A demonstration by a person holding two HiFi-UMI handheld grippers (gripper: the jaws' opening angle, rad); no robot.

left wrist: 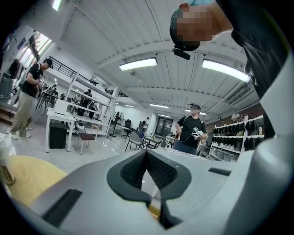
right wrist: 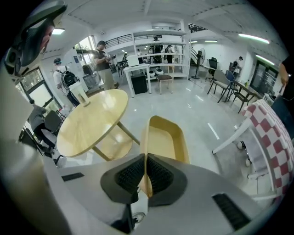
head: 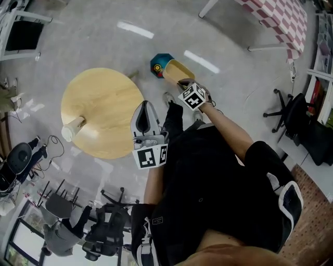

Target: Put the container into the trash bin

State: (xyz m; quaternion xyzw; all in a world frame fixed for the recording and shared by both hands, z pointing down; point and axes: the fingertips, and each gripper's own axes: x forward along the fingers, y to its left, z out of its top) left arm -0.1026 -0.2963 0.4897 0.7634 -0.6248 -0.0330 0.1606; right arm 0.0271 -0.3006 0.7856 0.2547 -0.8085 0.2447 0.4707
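Observation:
My right gripper (head: 182, 83) is shut on one wall of a yellow oblong container (head: 176, 70), which it holds out over the floor. Close beyond the container, a blue trash bin (head: 157, 63) stands on the floor. In the right gripper view the pads (right wrist: 156, 174) pinch the container (right wrist: 166, 140) by its left rim, its open side facing right. My left gripper (head: 145, 106) hangs beside the round wooden table (head: 101, 109), shut with nothing in it. In the left gripper view its jaws (left wrist: 147, 153) meet at the tips.
A paper cup (head: 72, 129) lies near the round table's left edge. A red-checked table (head: 281, 15) stands at the far right, and office chairs (head: 291, 111) are at the right and lower left. Other people stand by desks and shelves (left wrist: 69, 114).

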